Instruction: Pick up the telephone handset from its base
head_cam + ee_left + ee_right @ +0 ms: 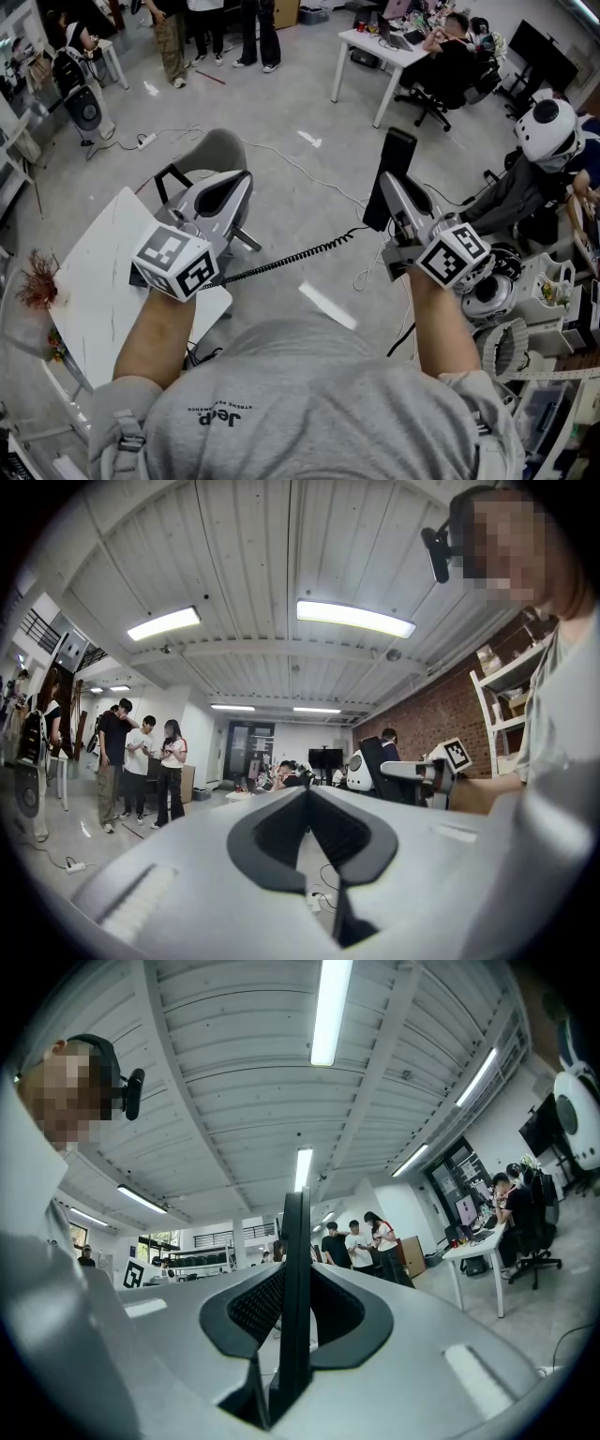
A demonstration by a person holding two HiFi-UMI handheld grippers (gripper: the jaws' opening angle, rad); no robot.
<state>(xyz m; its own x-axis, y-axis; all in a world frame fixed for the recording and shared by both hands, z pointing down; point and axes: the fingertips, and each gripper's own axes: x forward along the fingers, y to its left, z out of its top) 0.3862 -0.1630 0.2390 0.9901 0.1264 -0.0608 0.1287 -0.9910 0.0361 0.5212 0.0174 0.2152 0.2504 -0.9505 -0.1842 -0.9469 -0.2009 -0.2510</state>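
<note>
My right gripper (392,187) is shut on the black telephone handset (397,150), which stands upright in the air over the floor. In the right gripper view the handset (296,1232) shows edge-on, a thin black slab clamped between the dark pads (248,1307). Its coiled black cord (291,256) runs left and passes under my left gripper's marker cube (176,261), where the base is hidden. My left gripper (246,178) points level over a grey chair. Its tips (307,794) meet with nothing between them.
A white table (94,281) stands at the lower left with a dried plant (37,278) beside it. The grey chair (217,150) sits under the left gripper. Loose cables (309,173) cross the floor. A desk (375,45), seated and standing people, and cluttered shelves (553,291) ring the room.
</note>
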